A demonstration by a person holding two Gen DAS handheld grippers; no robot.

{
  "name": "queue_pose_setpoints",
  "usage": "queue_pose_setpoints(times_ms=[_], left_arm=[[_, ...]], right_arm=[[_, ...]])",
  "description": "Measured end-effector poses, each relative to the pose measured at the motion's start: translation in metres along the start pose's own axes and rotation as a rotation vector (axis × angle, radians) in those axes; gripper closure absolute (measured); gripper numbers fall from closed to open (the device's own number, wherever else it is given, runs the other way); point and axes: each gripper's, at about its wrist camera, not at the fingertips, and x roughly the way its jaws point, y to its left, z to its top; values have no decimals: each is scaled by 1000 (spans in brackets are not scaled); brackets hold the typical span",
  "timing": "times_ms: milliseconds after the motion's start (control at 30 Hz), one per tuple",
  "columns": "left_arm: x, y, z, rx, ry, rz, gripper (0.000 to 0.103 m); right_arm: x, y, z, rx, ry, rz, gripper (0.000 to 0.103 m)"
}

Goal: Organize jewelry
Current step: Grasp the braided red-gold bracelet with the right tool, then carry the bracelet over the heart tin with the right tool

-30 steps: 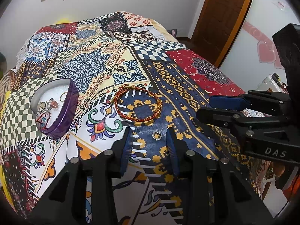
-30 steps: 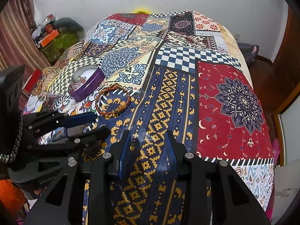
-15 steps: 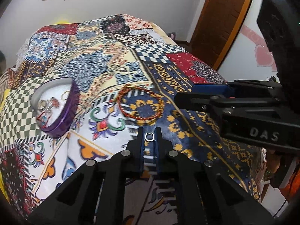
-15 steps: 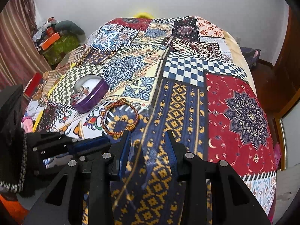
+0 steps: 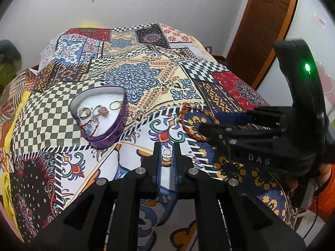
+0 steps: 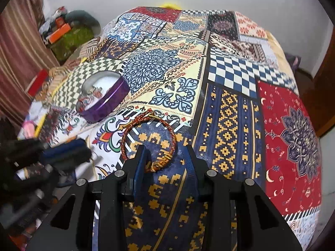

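Note:
My left gripper (image 5: 167, 146) is shut on a small silver ring (image 5: 166, 153) and holds it above the patchwork bedspread. A purple heart-shaped jewelry box (image 5: 120, 123) with a white lining holds rings and small pieces; it lies ahead and to the left. It also shows in the right wrist view (image 6: 108, 100). A red and gold braided bracelet (image 6: 146, 123) lies on the bedspread. My right gripper (image 6: 165, 152) is open, low over the near end of the bracelet, its gold clasp between the fingers. In the left wrist view the right gripper (image 5: 211, 123) covers most of the bracelet (image 5: 184, 123).
The bedspread (image 6: 230, 108) covers a bed that drops off on the right towards a wooden door (image 5: 261, 27). Clutter and a striped curtain (image 6: 18, 48) stand left of the bed. A white wall is behind.
My left gripper closed on the small ring, lifted it and moved left towards the purple box. My right gripper moved forward and down over the bracelet.

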Motion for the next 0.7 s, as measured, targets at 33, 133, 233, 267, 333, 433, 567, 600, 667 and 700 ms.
queue_pose_setpoints(times_ms=[33,133,233,267,333,433,567,600,667,700], left_arm=[[0,1,0,-3,-2,1,95],[-2,3,-1,-14,-6,1,95],[-5,4,0,-17,-12,3,95],[-7,5,0,-18,-16,3,95],[-11,6,1,-14,-25,9,95],[-18,7,4,-11,-39,13,95],[-27,9,9,-3,-60,28,95],[-29,10,9,-3,-65,30,95],[-34,12,12,-7,-78,37,95],[-35,13,14,-9,-83,39,95]], right_arm=[[-1,2,-1,-10,-2,-5,74],[-3,2,-3,-23,-6,-14,88],[-6,3,-3,-11,-17,-32,90],[-9,2,-3,1,-25,-32,90],[-11,3,-3,12,-33,-29,90],[-19,5,0,10,-53,-21,91],[-32,11,7,-2,-86,-8,97],[-35,12,8,-3,-96,-6,97],[-40,15,12,-8,-116,-6,97],[-43,16,15,-12,-128,-7,97]])
